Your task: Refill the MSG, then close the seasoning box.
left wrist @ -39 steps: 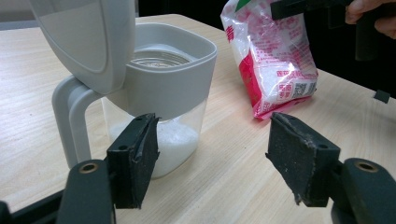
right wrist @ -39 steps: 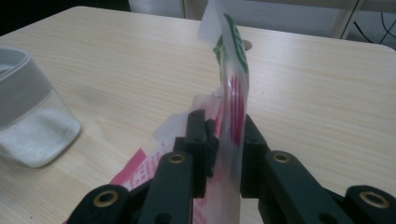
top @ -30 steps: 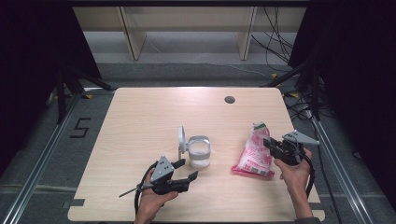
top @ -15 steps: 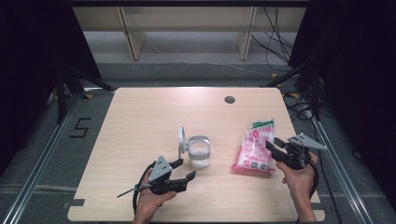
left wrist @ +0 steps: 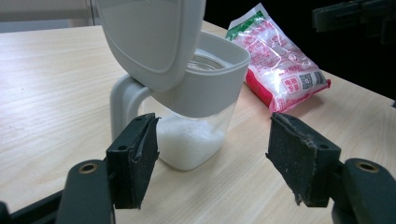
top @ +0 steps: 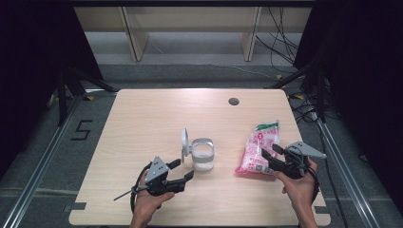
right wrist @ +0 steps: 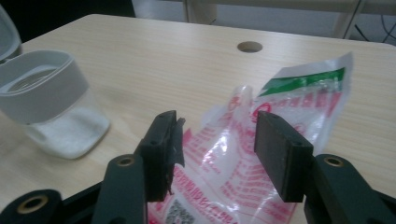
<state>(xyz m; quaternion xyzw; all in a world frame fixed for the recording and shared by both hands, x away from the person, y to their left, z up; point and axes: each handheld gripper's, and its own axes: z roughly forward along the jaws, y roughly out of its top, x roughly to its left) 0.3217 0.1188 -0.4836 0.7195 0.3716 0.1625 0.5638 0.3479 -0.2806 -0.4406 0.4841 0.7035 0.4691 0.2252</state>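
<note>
Pink-white plastic bag (top: 259, 152) w/ green top – flat on counter (top: 157, 118), right side; clear jar (top: 203, 156) – lid open, white powder inside, centre.

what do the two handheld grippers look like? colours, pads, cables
Both the left gripper and right gripper have black bodies and two black jaws. The pads are dark, flat and frayed at the edges. A grey three-cornered plate tops each, and a black cable loops from the left one. No sleeves show.

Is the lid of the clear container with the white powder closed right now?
No, the lid stands flipped up on its hinge, leaving the mouth of the container open in the left gripper view.
</note>
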